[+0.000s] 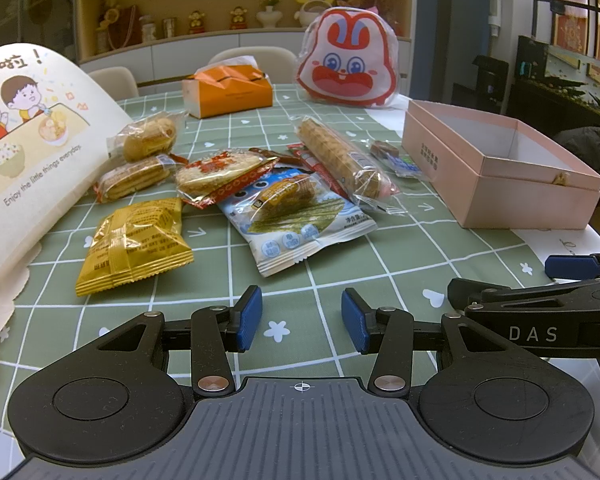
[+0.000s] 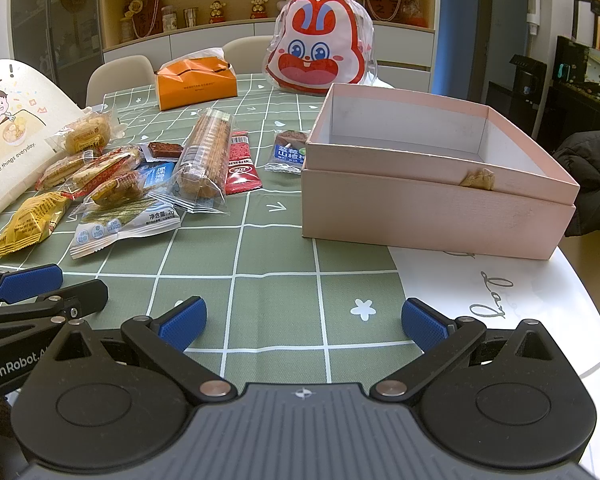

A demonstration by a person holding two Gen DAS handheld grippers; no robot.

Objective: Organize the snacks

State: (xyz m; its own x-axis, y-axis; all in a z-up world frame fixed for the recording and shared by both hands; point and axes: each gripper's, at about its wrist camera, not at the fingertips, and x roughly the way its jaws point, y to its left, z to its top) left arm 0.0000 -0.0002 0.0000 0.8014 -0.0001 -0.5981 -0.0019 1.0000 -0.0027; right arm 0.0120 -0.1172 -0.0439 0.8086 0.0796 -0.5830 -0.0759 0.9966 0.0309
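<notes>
Snack packets lie heaped mid-table, toward its left edge; the empty pink box sits by the right edge. Both grippers, left and right, hover at the near edge, released, nothing between the jaws. Best start with the nearest loose packet, the yellow packet, pinched across its flat sides.

Left gripper: black linkage arms, silver round pivot pins, ribbed grey base with small crosshair mark, blue textured pads. White "GenRobot.A" lettering on its side in right wrist view. Right gripper: same black-and-grey build, blue dimpled pads; white "DAS" lettering in left wrist view.
</notes>
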